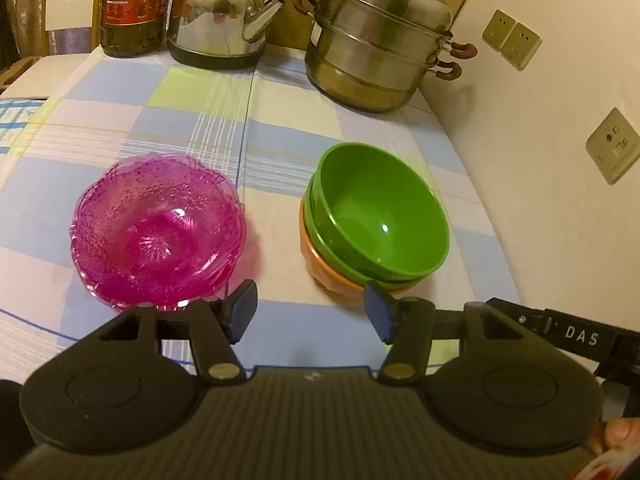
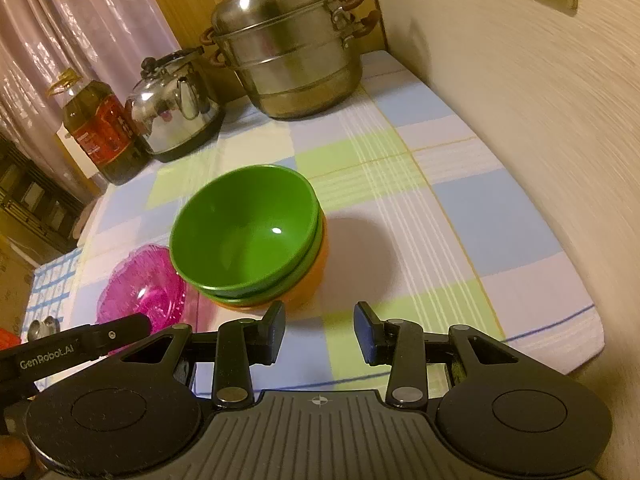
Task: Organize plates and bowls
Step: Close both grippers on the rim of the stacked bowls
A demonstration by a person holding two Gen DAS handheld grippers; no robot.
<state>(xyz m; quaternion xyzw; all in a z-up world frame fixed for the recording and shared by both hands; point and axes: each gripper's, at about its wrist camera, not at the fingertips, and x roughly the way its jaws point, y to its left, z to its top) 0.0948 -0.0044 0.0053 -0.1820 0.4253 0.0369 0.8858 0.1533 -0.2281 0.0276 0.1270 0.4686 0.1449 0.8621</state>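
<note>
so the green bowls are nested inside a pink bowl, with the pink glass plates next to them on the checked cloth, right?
Not quite: the green bowls sit nested in an orange bowl, not a pink one. The left wrist view shows its orange wall beneath them. The rest holds: the pink glass plates lie beside them on the checked cloth.

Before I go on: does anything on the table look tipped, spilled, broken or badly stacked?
One thing: the top green bowl sits tilted in the bowl stack, its rim not level with the green bowl under it and the orange bowl at the bottom. The pink dishes look nested evenly. No spills or breakage show on the checked cloth.
</note>
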